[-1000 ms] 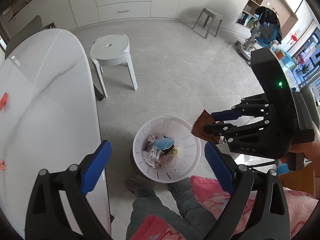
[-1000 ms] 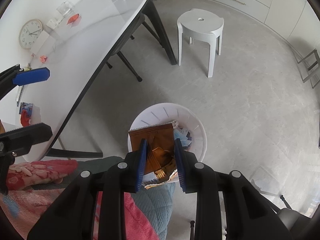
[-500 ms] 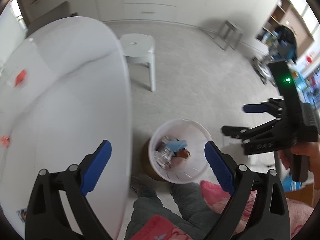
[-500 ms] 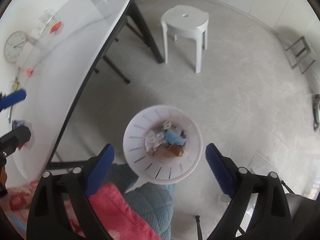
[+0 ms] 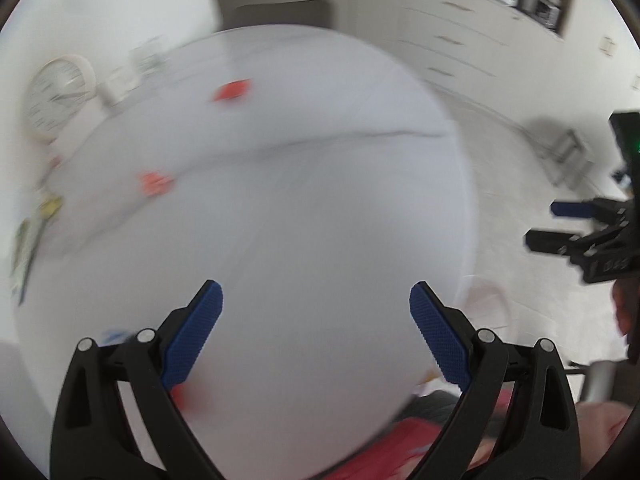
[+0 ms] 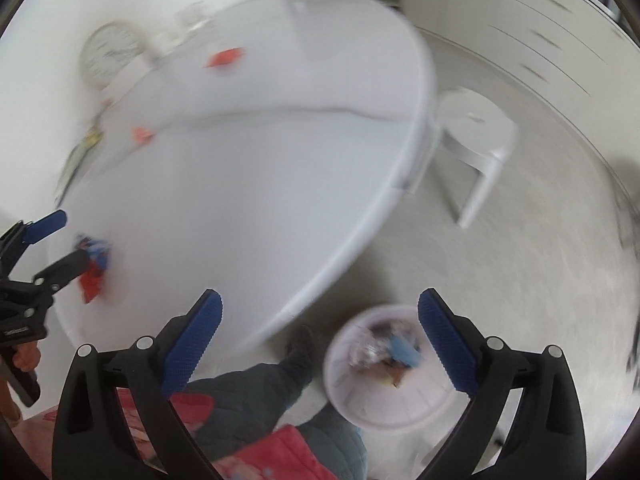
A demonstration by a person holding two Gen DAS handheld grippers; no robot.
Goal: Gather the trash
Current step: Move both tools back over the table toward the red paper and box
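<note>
Both views are motion-blurred. Landmark: the white oval table [image 6: 256, 152].

Right gripper [image 6: 320, 336]: jaws spread wide, nothing between the blue pads; they have just been opening. It hangs past the near edge of the table, over the floor, pointing steeply down.

White trash bin [image 6: 360, 392]: on the floor just beyond the table's near edge, below the right gripper's right finger. Inside it lies a mixed heap of trash [image 6: 384, 352], with a pale blue piece and a brownish piece visible; details are too blurred to sort.

Left gripper [image 5: 316, 320]: jaws released and wide apart, empty, hovering over the near part of the table top. From the right wrist view it shows at the table's left edge [image 6: 44, 240], also open.

Remaining litter on the table: one orange-red scrap [image 5: 232, 90] toward the far end, a second orange scrap [image 5: 156, 183] nearer the left side, and a red-and-blue wrapper [image 6: 94, 268] at the near left edge, just beside the left gripper's fingertips. Contact cannot be judged.

Other items: a round clock [image 6: 112, 54] lying at the table's far left end; a white stool [image 6: 476, 136] on the floor past the table's right side. The person's grey-trousered leg [image 6: 272, 396] stands between table and bin.
</note>
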